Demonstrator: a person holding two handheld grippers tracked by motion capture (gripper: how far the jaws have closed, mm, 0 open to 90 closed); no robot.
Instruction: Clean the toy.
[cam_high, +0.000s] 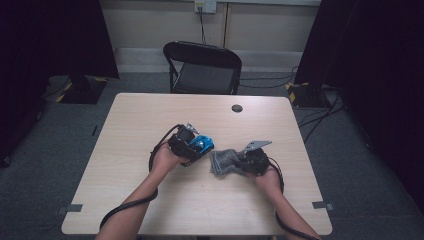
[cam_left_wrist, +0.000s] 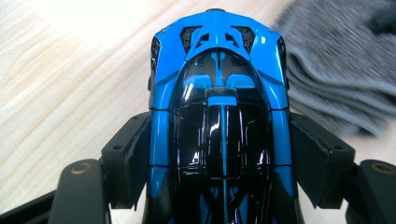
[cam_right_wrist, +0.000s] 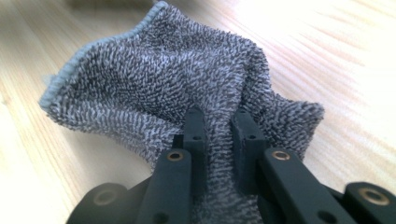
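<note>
Blue-and-black toy car (cam_left_wrist: 219, 116) sits clamped between the left gripper (cam_high: 192, 145)'s fingers, just above the worktop (cam_high: 150, 115). Beside it, the right gripper (cam_high: 248, 161)'s fingers pinch a bunched grey cloth (cam_right_wrist: 154, 88) lying there. Wiping the car looks imminent; the next move calls for bringing cloth and car together.

Bare forearms; 2 black grippers, brass pivot pins, black cables, grey plates.

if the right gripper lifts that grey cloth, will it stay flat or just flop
Probably flop. The grey cloth is soft terry, already bunched into folds where the right gripper pinches it, so the free corners would likely hang. It looks light and its looped pile should resist slipping from the pads.
</note>
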